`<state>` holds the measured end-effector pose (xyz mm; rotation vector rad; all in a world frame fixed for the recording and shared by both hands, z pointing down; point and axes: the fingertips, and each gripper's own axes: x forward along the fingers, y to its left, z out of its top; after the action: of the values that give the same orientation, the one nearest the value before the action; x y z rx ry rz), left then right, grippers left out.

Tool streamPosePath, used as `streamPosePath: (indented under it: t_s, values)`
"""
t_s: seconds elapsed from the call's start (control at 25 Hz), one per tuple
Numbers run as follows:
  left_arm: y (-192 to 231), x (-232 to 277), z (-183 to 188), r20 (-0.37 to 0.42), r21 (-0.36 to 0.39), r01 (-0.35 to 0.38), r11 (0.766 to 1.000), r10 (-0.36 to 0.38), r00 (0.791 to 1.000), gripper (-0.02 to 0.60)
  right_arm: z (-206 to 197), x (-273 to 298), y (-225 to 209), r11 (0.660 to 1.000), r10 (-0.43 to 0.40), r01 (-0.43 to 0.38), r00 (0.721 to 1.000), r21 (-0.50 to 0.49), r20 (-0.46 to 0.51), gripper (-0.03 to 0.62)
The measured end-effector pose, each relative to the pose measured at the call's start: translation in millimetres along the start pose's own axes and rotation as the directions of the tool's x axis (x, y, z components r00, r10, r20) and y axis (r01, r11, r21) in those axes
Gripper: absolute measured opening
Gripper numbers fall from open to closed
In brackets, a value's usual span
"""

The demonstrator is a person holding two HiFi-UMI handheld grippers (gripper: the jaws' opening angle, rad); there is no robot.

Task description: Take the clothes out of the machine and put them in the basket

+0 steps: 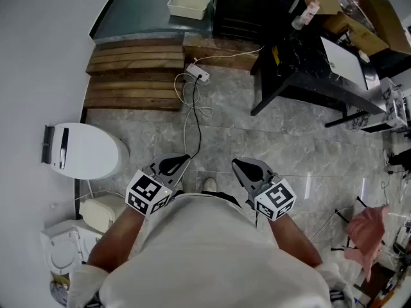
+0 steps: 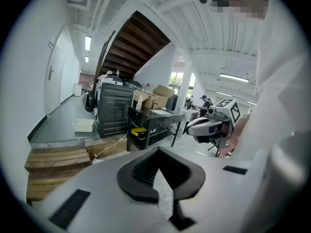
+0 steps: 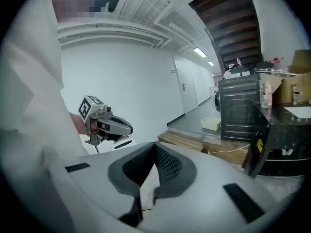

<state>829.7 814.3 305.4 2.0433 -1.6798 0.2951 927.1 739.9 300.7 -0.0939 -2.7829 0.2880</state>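
From the head view, the left gripper (image 1: 176,164) and the right gripper (image 1: 244,169) were held side by side just ahead of the person's white shirt, both aimed forward over the grey tiled floor. Each pair of jaws was clenched, with nothing held. Well ahead of both tips lay wooden pallets (image 1: 135,76) and a white power strip (image 1: 198,74). Beyond those stood the dark machine (image 1: 253,8), with a white tub (image 1: 188,5) just to its left. A black table (image 1: 314,69) stood ahead and to the right of the right gripper, and a pink cloth (image 1: 366,233) hung far out to its right.

In the left gripper view, the left gripper (image 2: 158,171) had its pads closed tip to tip on nothing. The machine (image 2: 112,108) and tub (image 2: 83,124) sat far ahead, and the right gripper (image 2: 197,126) hovered to the right.

In the right gripper view, the right gripper (image 3: 153,171) was likewise clamped empty. The left gripper (image 3: 121,127) was at its left, and the machine (image 3: 238,108) and tub (image 3: 211,124) were far ahead to the right. What lay inside the machine could not be told.
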Motion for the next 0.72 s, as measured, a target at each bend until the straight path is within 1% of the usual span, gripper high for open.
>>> streamPosePath:
  t_s: [0.16, 0.24, 0.36, 0.52, 0.6, 0.72]
  values:
    - [-10.8, 27.0, 8.2, 0.006, 0.008, -0.045, 0.999, 0.045, 0.999, -0.002, -5.1, -13.4, -31.6, 1.000, 0.029, -0.029, 1.000, -0.004, 0.005, 0.002]
    - [-16.1, 34.2, 10.3, 0.011, 0.003, -0.066, 0.998, 0.066, 0.998, 0.000, -11.4, -15.0, -39.6, 0.999, 0.049, -0.049, 0.999, 0.001, 0.002, 0.002]
    - [-23.7, 35.5, 9.8, 0.015, -0.014, -0.098, 0.995, 0.098, 0.995, 0.000, -16.2, -14.5, -42.2, 0.997, 0.082, -0.082, 0.997, 0.001, -0.003, 0.002]
    - [-29.5, 27.7, 4.9, 0.007, -0.025, -0.132, 0.991, 0.132, 0.991, -0.002, -12.6, -13.1, -41.7, 0.995, 0.102, -0.102, 0.994, 0.011, 0.029, 0.002]
    - [-26.4, 22.9, 3.6, 0.003, -0.028, -0.152, 0.988, 0.152, 0.988, -0.002, -10.4, -9.4, -42.1, 0.993, 0.113, -0.114, 0.992, 0.025, 0.050, 0.002]
    - [-17.6, 18.6, 5.1, 0.007, -0.039, -0.176, 0.984, 0.176, 0.984, -0.001, -7.7, 1.3, -41.8, 0.989, 0.146, -0.147, 0.988, 0.019, 0.051, 0.003]
